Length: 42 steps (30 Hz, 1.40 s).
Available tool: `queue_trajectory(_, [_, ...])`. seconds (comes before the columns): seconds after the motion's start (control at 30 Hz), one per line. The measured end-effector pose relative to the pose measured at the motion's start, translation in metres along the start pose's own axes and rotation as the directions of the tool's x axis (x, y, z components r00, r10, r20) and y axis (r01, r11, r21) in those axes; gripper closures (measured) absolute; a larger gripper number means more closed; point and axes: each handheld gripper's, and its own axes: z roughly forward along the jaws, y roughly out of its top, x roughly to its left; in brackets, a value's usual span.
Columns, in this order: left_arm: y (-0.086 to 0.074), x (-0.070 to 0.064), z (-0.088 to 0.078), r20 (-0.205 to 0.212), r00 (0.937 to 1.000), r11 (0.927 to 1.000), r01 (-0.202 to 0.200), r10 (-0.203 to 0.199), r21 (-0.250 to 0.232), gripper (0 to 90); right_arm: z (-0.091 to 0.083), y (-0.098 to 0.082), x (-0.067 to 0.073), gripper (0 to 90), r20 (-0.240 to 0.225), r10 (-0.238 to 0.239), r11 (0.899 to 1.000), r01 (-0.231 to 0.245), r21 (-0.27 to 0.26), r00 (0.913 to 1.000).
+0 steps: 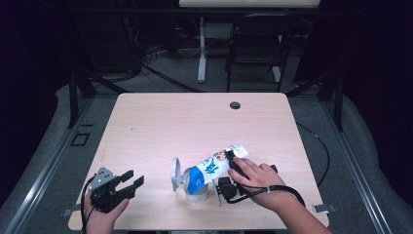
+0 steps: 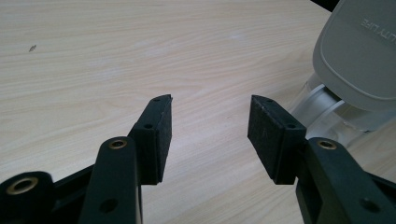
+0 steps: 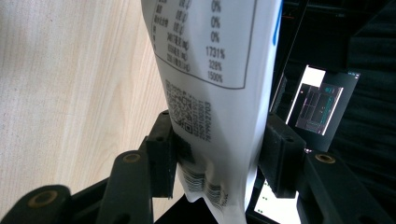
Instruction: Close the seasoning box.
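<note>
Table: one pale wooden table (image 1: 160, 122) with rounded corners and a small dark round hole (image 1: 235, 105) near its far edge.
Room: dark all around; grey floor, black frame bars at both sides, one dark chair (image 1: 255, 46) and a white table leg (image 1: 201, 48) behind the table.
Pouch: one white pouch (image 1: 216, 168) with blue patches and blue lettering; in the right gripper view its back (image 3: 210, 70) shows a printed table of figures, a square code and a barcode.
Pouch place: near the front edge of the table, right of the middle, lying tilted, its lower blue end over the mouth of the container.
Container: one clear round container (image 1: 197, 187) with a grey hinged lid (image 1: 176, 173) standing open on its left side; the lid shows large in the left gripper view (image 2: 359, 51).
Right gripper: (image 1: 229, 183) its jaws stand on either side of the pouch's end, and both pads press the pouch (image 3: 217, 154).
Left gripper: (image 1: 129, 183) near the front left corner, jaws wide apart with bare table between them (image 2: 210, 135).
Count: two grippers, two hands, one pouch, one container, one chair.
</note>
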Motion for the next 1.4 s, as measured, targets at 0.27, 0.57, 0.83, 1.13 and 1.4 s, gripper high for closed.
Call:
queue_trajectory(0.27, [-0.0003, -0.0003, 0.0005, -0.001, 1.0, 1.0, 0.002, -0.002, 0.002, 50.3, 0.0001, 0.0001, 0.0002, 53.3, -0.002, -0.001, 1.0, 0.001, 0.001, 1.0])
queue_trajectory(0.57, [-0.0004, 0.0001, 0.0004, -0.002, 1.0, 0.9999, 0.002, -0.002, 0.01, 50.3, 0.0, 0.0, 0.0004, 53.4, 0.001, -0.007, 1.0, 0.007, -0.001, 1.0])
queue_trajectory(0.83, [-0.0008, 0.0002, 0.0008, -0.005, 1.0, 1.0, 0.004, -0.004, 0.001, 50.3, 0.0003, 0.0, 0.0009, 53.5, 0.004, -0.008, 1.0, 0.008, -0.009, 1.0])
queue_trajectory(1.13, [-0.0003, 0.0003, 0.0002, -0.002, 1.0, 1.0, 0.001, -0.001, 0.008, 50.3, 0.0, 0.0003, 0.001, 53.5, 0.011, -0.013, 1.0, 0.013, -0.009, 0.9999])
queue_trajectory(1.4, [-0.0006, 0.0005, 0.0004, -0.005, 1.0, 1.0, 0.008, -0.008, -0.003, 50.3, -0.0004, 0.001, 0.0, 53.6, 0.002, -0.014, 1.0, 0.014, -0.002, 0.9999])
